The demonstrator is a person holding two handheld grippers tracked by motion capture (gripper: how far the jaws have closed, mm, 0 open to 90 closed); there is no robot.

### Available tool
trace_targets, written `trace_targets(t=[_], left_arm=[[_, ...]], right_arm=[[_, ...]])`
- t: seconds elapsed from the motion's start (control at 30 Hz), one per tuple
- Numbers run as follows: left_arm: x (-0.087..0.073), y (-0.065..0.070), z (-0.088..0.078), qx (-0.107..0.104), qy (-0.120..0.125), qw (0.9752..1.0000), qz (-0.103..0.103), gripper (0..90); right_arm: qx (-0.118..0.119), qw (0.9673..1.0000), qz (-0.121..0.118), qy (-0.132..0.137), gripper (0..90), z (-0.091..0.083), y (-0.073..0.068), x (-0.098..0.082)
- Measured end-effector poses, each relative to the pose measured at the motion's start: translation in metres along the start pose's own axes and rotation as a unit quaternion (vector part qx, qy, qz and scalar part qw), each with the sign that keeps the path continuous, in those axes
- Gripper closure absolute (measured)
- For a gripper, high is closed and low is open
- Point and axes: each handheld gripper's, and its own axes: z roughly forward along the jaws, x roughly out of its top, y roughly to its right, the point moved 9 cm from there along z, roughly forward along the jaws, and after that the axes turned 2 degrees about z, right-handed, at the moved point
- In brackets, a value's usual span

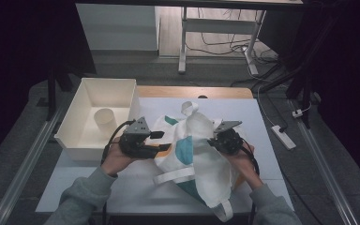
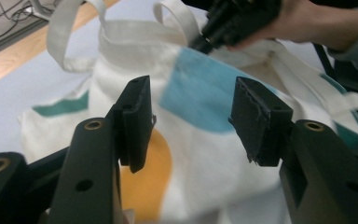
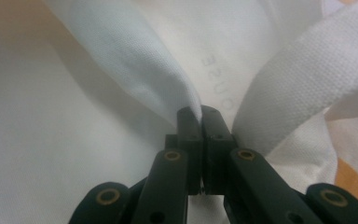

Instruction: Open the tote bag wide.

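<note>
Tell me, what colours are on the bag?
Bag: white with blue, orange and green patches, clearest in the left gripper view.

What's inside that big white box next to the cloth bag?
A single pale paper cup stands upright on the floor of the white box. The near wall hides the strip of floor just behind it, so anything lying there can't be seen.

A: Item one, tote bag (image 1: 201, 154). What is concealed?

B: Its near strap loop (image 1: 222, 212) is cut off by the bottom edge of the high view. In the right gripper view, printed lettering (image 3: 209, 63) on the cloth is faint and partly folded under; only a few letters read.

A: Item two, paper cup (image 1: 105, 119) in the white bin (image 1: 75, 112)?

B: Too small to tell its contents.

A: Item three, right gripper (image 1: 212, 142)?

B: The pinched fold of fabric hides the pad faces. In the left gripper view its body is cropped by the top edge.
</note>
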Motion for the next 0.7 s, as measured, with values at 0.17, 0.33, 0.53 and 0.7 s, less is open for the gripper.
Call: trace_targets(t=[0.17,0.33,0.53,0.7], left_arm=[[-0.003,0.016,0.003,-0.016,-0.007,0.9998,0.011,47.5],[-0.009,0.032,0.029,-0.028,-0.047,0.9982,0.024,41.2],[0.01,0.042,0.048,0.001,-0.049,0.9979,0.043,30.3],[0.029,0.036,0.073,0.038,-0.061,0.9965,0.041,27.3]], right_arm=[[0.002,1.0,0.004,-0.001,88.2,0.003,0.004,-0.001],[0.001,1.0,0.001,-0.006,88.2,0.006,0.005,-0.002],[0.003,1.0,0.002,-0.009,88.2,0.008,0.004,-0.003],[0.0,1.0,0.001,-0.01,88.1,0.008,0.004,-0.003]])
